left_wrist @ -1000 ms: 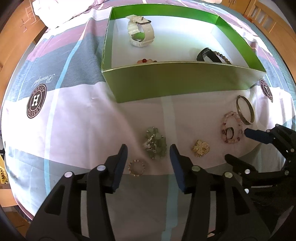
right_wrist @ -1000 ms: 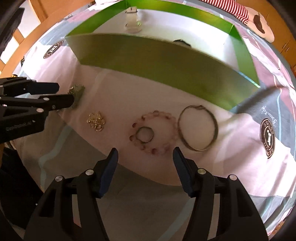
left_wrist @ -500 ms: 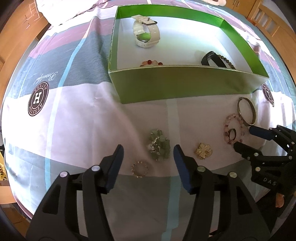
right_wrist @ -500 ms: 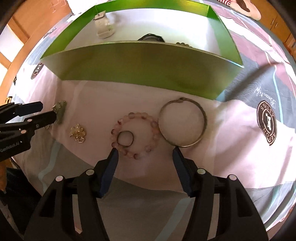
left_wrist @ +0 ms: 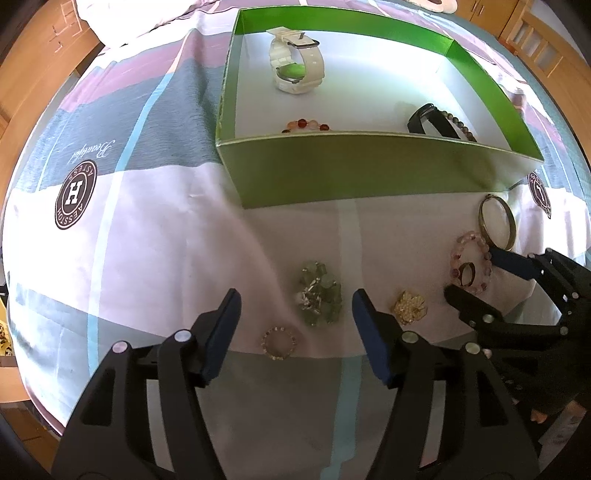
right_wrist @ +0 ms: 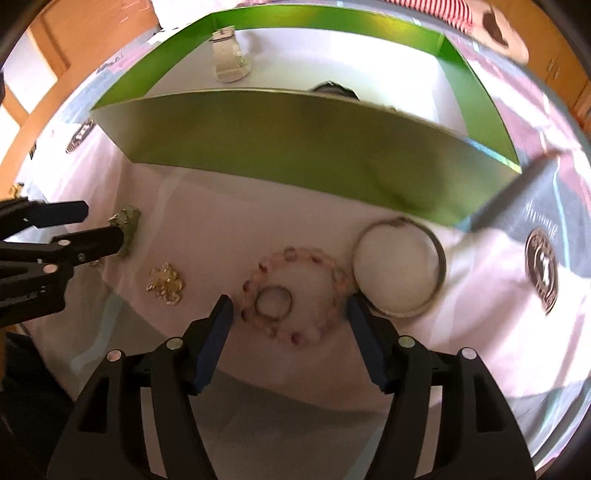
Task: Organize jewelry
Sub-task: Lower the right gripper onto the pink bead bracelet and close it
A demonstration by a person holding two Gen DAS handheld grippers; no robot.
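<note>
A green box (left_wrist: 369, 173) (right_wrist: 295, 147) on the bed holds a white watch (left_wrist: 295, 62), a red bead bracelet (left_wrist: 306, 125) and a dark bracelet (left_wrist: 436, 125). On the sheet lie a green crystal brooch (left_wrist: 319, 293), a small bead ring (left_wrist: 279, 341), a gold brooch (left_wrist: 408, 306) (right_wrist: 166, 282), a pink bead bracelet (right_wrist: 295, 295) with a dark ring (right_wrist: 273, 301) inside it, and a metal bangle (right_wrist: 400, 266). My left gripper (left_wrist: 295, 325) is open just short of the green brooch. My right gripper (right_wrist: 290, 325) is open, its jaws either side of the pink bracelet.
The bed sheet has pink, grey and white blocks with round logos (left_wrist: 75, 194). Wooden furniture (left_wrist: 33, 66) stands around the bed. A white pillow (left_wrist: 147, 14) lies at the far left. The box's near wall rises just beyond the loose jewelry.
My right gripper has moved forward and down onto the pink bracelet. My left gripper has shifted slightly; the green brooch stays between its fingers' line.
</note>
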